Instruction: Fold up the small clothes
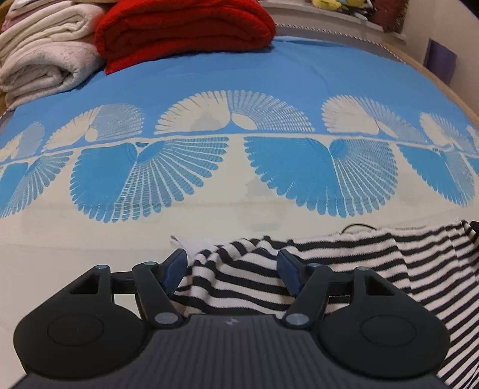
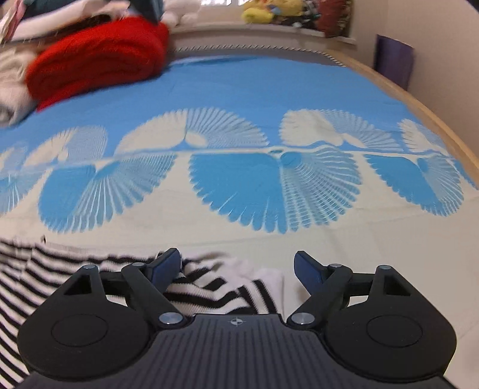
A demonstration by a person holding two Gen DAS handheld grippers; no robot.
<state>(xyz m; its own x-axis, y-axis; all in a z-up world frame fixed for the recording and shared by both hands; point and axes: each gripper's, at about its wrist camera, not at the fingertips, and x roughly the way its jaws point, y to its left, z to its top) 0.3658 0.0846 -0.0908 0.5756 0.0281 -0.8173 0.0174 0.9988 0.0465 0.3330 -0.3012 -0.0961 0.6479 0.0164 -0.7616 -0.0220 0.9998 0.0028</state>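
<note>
1. The bed (image 1: 239, 74) fills both views, spread with a blue and cream cover (image 1: 209, 167) printed with a row of fan shapes across the middle.
2. At the far left of the bed sits a folded red blanket (image 1: 185, 33), and beside it, further left, a stack of pale folded towels (image 1: 45, 62). In the right wrist view the blanket (image 2: 98, 59) is blurred.
3. A wooden bed rim (image 2: 425, 104) curves down the right side, with soft toys (image 2: 269, 10) on a ledge beyond the far end.
4. Now the striped top (image 1: 374, 257), black and white: it lies rumpled on the cream near edge of the cover, spanning between the two tools. In the right wrist view the top (image 2: 209, 287) runs off to the left, its bunched end just below the tool.
5. Left tongs (image 1: 232, 269): jaws fairly wide, a raised fold of the top lying between them. The cloth touches the blue pads, yet they are not squeezing it.
6. Right tongs (image 2: 238, 266): jaws spread wide. The end of the top sits by the left pad (image 2: 166, 266); the right pad (image 2: 308, 273) stands clear over bare cover. Nothing is gripped.
</note>
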